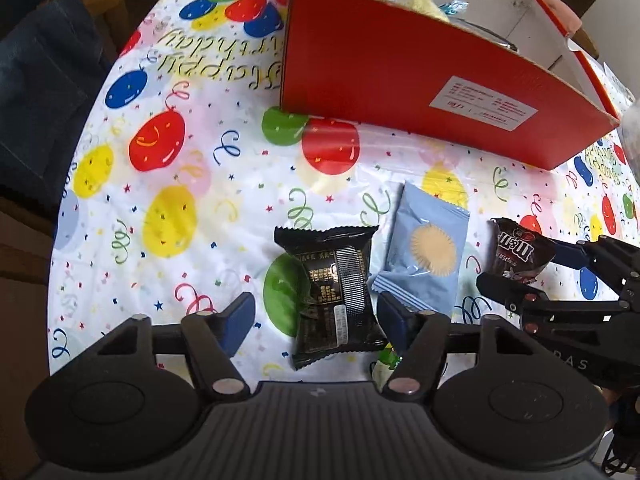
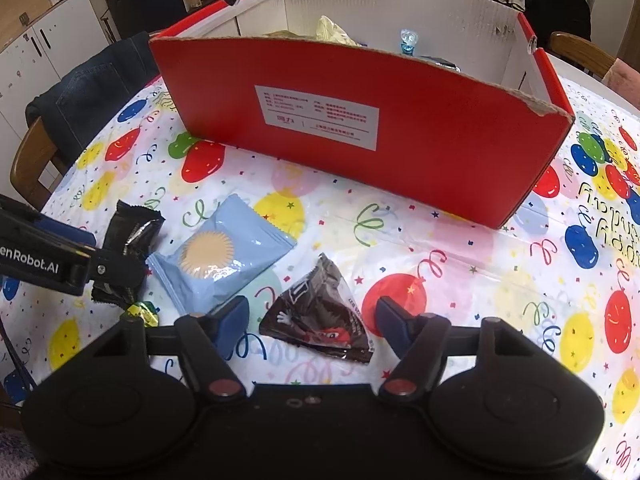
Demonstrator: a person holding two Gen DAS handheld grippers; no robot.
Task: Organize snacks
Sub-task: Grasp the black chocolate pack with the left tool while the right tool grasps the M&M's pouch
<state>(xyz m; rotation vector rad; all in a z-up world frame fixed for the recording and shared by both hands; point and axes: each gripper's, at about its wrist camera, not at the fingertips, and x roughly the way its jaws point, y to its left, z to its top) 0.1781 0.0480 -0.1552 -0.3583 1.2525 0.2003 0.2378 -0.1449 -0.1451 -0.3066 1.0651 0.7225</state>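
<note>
A black snack packet [image 1: 334, 292] lies on the balloon tablecloth between the open fingers of my left gripper [image 1: 316, 320]; it also shows in the right wrist view [image 2: 130, 248]. A light blue biscuit packet [image 1: 424, 256] [image 2: 224, 256] lies beside it. A brown M&M's bag [image 2: 320, 320] lies between the open fingers of my right gripper [image 2: 314, 322]; in the left wrist view the bag [image 1: 518, 252] sits between that gripper's jaws. A red cardboard box [image 1: 420, 80] [image 2: 360, 120] stands behind with some snacks inside.
A small green-yellow wrapped candy [image 2: 142, 312] [image 1: 386, 364] lies near the table's front edge. A chair with a denim jacket [image 2: 96, 92] stands at the left of the round table. Cabinets [image 2: 44, 52] stand beyond.
</note>
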